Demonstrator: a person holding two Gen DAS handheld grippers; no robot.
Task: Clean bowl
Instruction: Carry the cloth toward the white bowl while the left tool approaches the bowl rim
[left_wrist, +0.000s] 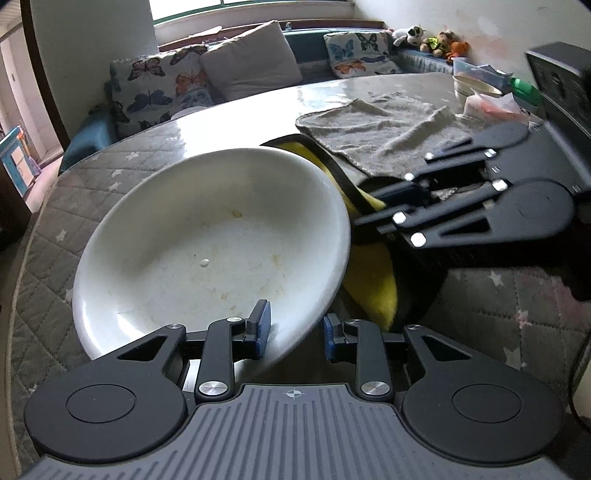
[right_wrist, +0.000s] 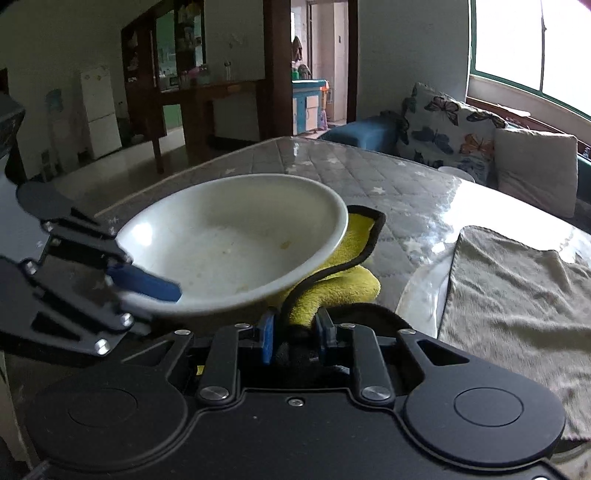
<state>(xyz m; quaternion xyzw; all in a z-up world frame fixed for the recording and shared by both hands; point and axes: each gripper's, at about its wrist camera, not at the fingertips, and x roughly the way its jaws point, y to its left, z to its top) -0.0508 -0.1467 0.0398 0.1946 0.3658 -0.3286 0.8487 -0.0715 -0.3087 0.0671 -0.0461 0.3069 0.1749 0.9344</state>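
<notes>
Left wrist view: the left gripper (left_wrist: 297, 334) pinches the near rim of the white bowl (left_wrist: 214, 236), tilted above the table (left_wrist: 236, 122), faint stains inside. Right wrist view: the right gripper (right_wrist: 295, 341) clamps the yellow cloth (right_wrist: 332, 280) beside the bowl's underside. Steady the rim; press cloth onto stains.

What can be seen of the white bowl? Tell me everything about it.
The white bowl is wide, shallow and glossy, ceramic by its look. Its inside is empty but dirty, with faint yellowish smears and a small droplet. It is tilted, lifted off the table. The left gripper pinches its near rim, one blue pad inside, one outside. A yellow cloth with black edging, held by the right gripper, lies against its underside.
</notes>
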